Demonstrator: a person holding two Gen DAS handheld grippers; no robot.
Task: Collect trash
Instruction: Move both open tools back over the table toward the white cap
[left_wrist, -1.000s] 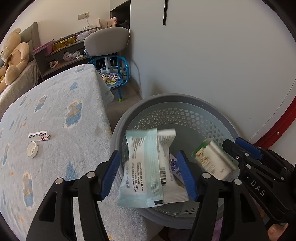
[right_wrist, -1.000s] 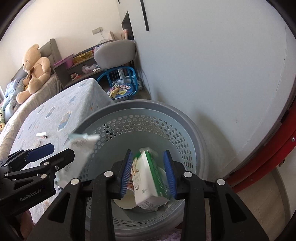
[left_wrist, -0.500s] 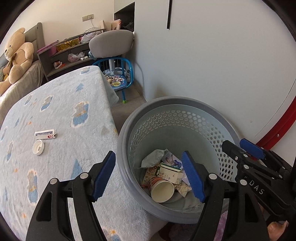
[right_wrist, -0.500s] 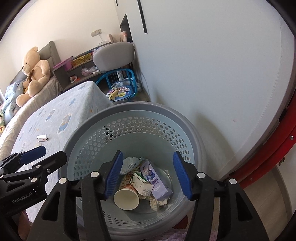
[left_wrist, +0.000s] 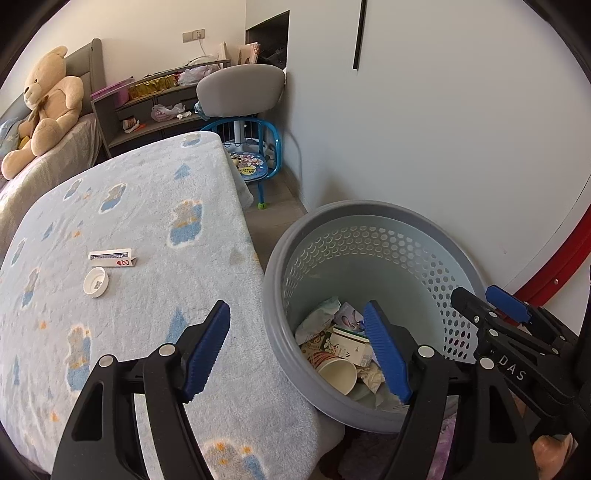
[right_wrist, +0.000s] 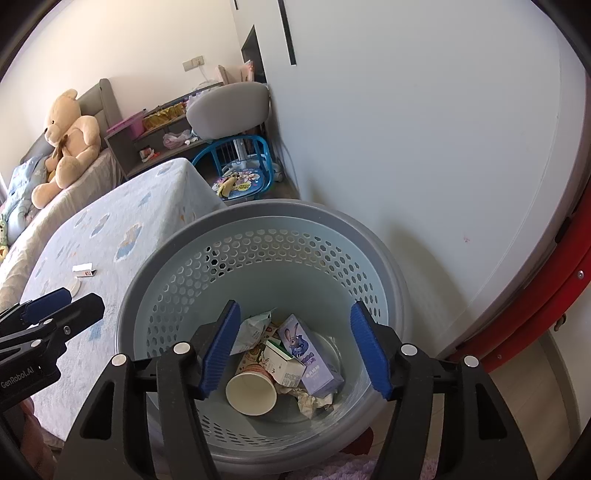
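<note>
A grey perforated trash basket (left_wrist: 369, 210) (right_wrist: 266, 210) stands on the floor between the table and the wall. Inside lie a paper cup (right_wrist: 251, 393) (left_wrist: 338, 374), a white carton (right_wrist: 282, 360), a purple carton (right_wrist: 308, 356), a pale wrapper (right_wrist: 253, 326) and crumpled paper. My left gripper (left_wrist: 295, 347) is open and empty over the basket's left rim and the table edge. My right gripper (right_wrist: 293, 349) is open and empty above the basket. A small card box (left_wrist: 110, 257) and a white lid (left_wrist: 95, 282) lie on the table.
The table has a blue patterned fleece cover (left_wrist: 129, 221). A white wall (left_wrist: 424, 129) is right behind the basket. A blue child's chair (left_wrist: 255, 162), a grey chair, shelves, and a bed with a teddy bear (left_wrist: 48, 107) are farther back.
Both grippers opened: the wrapper from the left and the carton from the right dropped into the basket. Both grippers have since risen and drawn back a little.
</note>
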